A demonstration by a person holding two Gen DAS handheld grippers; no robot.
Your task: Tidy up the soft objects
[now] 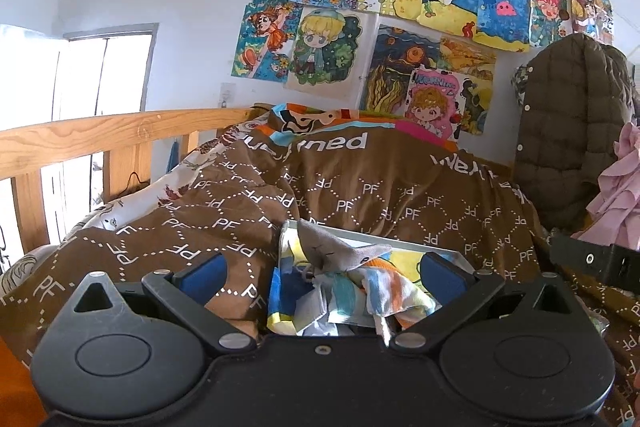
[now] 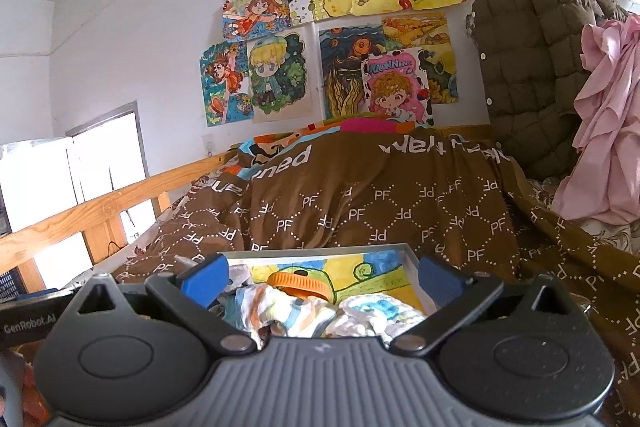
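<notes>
The box (image 2: 412, 261) rests on the brown quilt (image 2: 360, 195) of the bed; its near edge is cut off behind both tools. Inside it lie striped cloths (image 2: 296, 311), rumpled, white with orange and blue bands, partly covering an orange ring (image 2: 298, 283) (identity unclear). A grey cloth (image 1: 332, 251) drapes over the box's left rim. Left tool (image 1: 322, 273): released, fingers spread. Right tool (image 2: 322, 275): released, holding nothing.
</notes>
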